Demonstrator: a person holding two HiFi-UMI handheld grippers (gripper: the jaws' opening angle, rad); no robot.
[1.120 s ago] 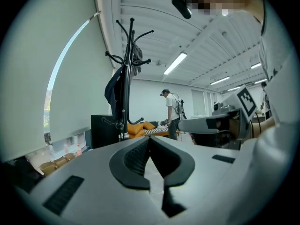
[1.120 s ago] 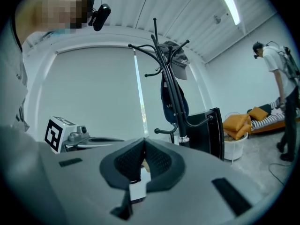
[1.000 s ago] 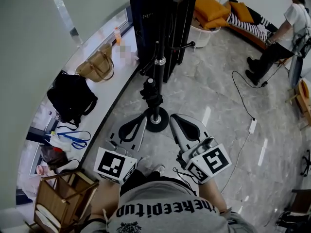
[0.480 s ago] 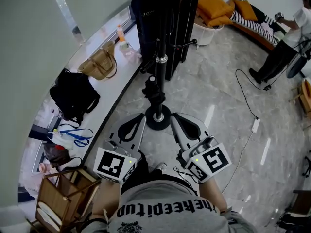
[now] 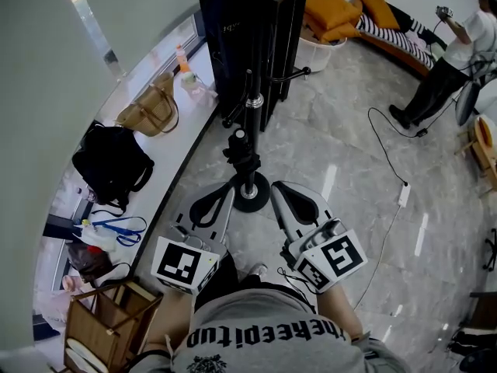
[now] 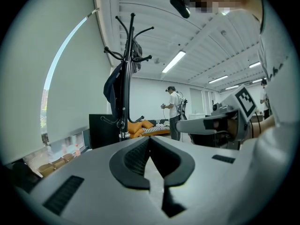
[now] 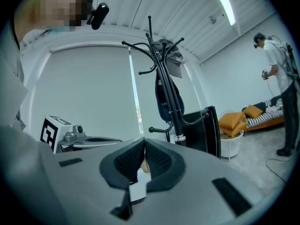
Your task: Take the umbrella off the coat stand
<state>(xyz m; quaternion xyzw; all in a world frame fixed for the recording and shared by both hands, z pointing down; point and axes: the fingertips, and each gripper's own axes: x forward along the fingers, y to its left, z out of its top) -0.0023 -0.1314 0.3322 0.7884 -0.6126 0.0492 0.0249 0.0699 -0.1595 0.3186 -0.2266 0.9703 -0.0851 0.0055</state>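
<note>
the left tool (image 6: 150, 137) is clenched, both jaws pressed together at the tips w/ nothing btw them. the right tool (image 7: 144, 138) is clenched too, and also empty. both are held side by side and point at the black metal coat stand (image 7: 161, 78), which is near in front but not touched. in the head view the two tools lie on either side of the stand's round black base (image 5: 251, 199), apart from it. the dark blue folded umbrella (image 7: 164, 100) hangs high on the stand, close along the pole, well above both tools. a grey cap (image 7: 174, 57) sits near the top, just beside the umbrella. behind the stand is a tall black cabinet (image 5: 283, 22). on the left a curved white counter (image 5: 180, 134) carries a tan handbag (image 5: 147, 109) and a black bag (image 5: 109, 162). in the bg a person in a white shirt (image 5: 462, 37) stands on the grey marble floor (image 5: 349, 154).
</note>
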